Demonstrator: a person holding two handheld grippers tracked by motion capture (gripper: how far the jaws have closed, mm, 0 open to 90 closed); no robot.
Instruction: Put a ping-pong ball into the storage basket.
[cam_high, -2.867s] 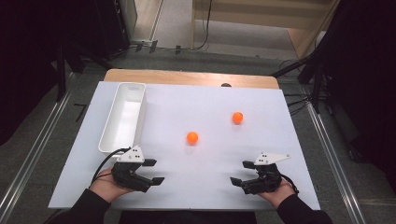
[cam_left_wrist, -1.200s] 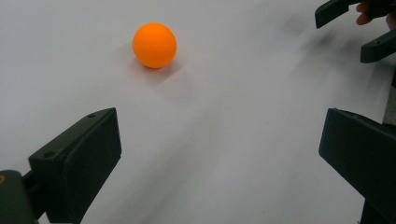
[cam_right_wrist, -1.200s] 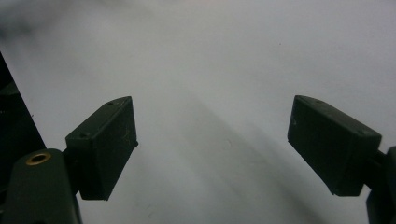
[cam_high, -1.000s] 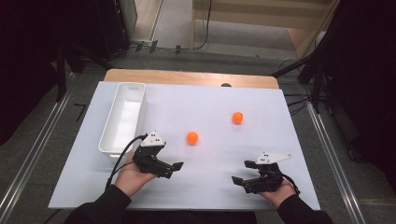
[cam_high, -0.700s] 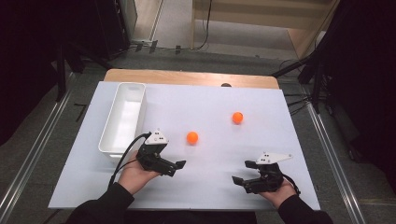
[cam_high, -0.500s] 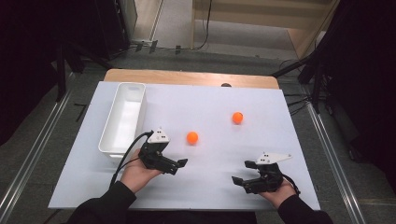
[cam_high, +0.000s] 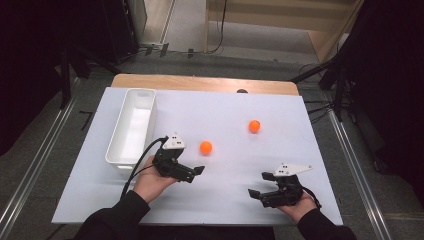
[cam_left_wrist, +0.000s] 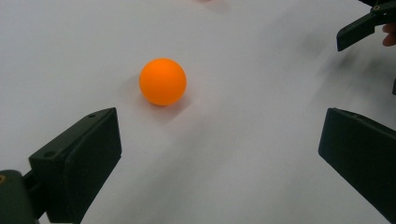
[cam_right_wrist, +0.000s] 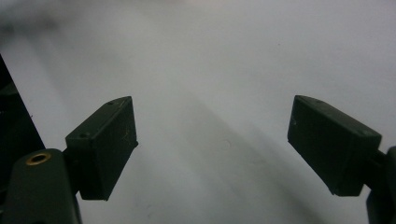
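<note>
High view: white counter bearing a long white tray at 9 o'clock. Near orange ball at centre, far orange ball toward 1 o'clock, well apart. Left hand-held gripper at 7 o'clock, just below the tray's near end, jaws spread wide and empty, aimed to 3 o'clock with the near ball just beyond at 1 o'clock of its tips. Right hand-held gripper at 5 o'clock, jaws wide apart, gripping nothing.

Left gripper view: near ball at 11 o'clock, ahead of the parted jaws, closer to the left one, touching neither. Tip of the right hand-held gripper at 2 o'clock.

Right gripper view: jaws wide apart over bare counter.
</note>
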